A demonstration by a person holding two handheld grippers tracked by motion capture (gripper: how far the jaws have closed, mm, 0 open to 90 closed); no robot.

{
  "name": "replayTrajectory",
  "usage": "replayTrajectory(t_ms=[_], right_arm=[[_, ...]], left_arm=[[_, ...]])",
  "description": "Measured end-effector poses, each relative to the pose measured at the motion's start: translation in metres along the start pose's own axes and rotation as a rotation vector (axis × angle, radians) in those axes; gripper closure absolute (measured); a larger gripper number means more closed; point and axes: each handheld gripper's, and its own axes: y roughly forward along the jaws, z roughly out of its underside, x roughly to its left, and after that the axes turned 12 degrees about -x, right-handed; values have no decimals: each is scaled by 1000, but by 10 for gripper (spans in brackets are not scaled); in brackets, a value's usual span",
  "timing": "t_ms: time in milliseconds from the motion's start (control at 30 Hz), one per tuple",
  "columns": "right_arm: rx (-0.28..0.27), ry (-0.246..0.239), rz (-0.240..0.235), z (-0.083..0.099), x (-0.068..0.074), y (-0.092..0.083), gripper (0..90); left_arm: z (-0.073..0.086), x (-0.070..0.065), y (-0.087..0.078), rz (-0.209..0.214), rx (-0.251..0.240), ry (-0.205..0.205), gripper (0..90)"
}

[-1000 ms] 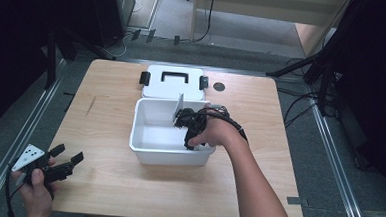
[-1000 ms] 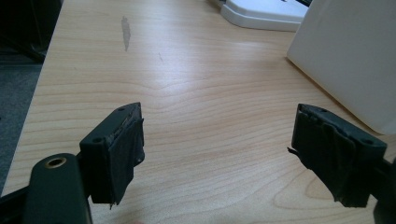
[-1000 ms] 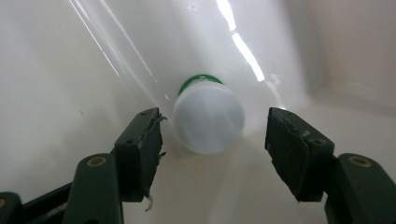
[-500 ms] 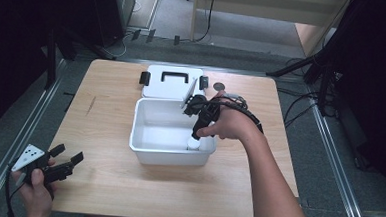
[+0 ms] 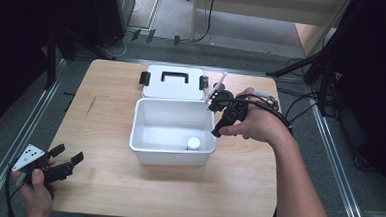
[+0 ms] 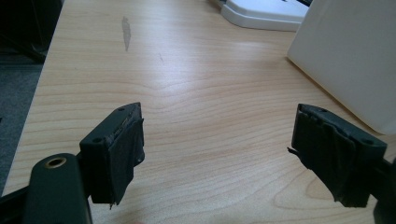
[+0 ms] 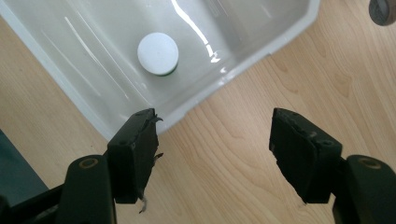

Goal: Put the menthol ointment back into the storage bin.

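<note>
A white open box (image 5: 145,117) stands mid-table, and a small round white-capped container (image 5: 193,143) rests upright on its floor near the front right corner. My right gripper (image 5: 218,129) hovers open over the box's right rim with nothing between its jaws. In the right gripper view the gripper (image 7: 215,140) looks down on the box corner (image 7: 261,56) and the white cap (image 7: 158,52). At the table's front left corner my left gripper (image 5: 68,155) is open and empty. The left gripper view has its jaws (image 6: 217,154) wide apart above bare wood, with the box wall (image 6: 355,56) to the right.
The box's white lid (image 5: 172,82), with a black handle and black clasps, lies flat behind the box. A small dark disc (image 5: 218,85) sits beside the lid. Bare wooden table (image 5: 105,114) spreads left and in front of the box. Cables trail off the right edge.
My right gripper has come up out of the box and moved right, over its rim. The white-capped container was let go and now stands on the box floor. My left gripper has not moved.
</note>
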Motion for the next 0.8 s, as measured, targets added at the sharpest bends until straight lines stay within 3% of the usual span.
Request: replayTrajectory(t_ms=[400, 800], right_arm=[[-25, 76, 23, 39, -14, -15, 306], [-52, 158, 19, 84, -22, -4, 277]], left_arm=[[0, 0, 0, -1, 1, 4, 179], [0, -1, 0, -3, 3, 6, 179]])
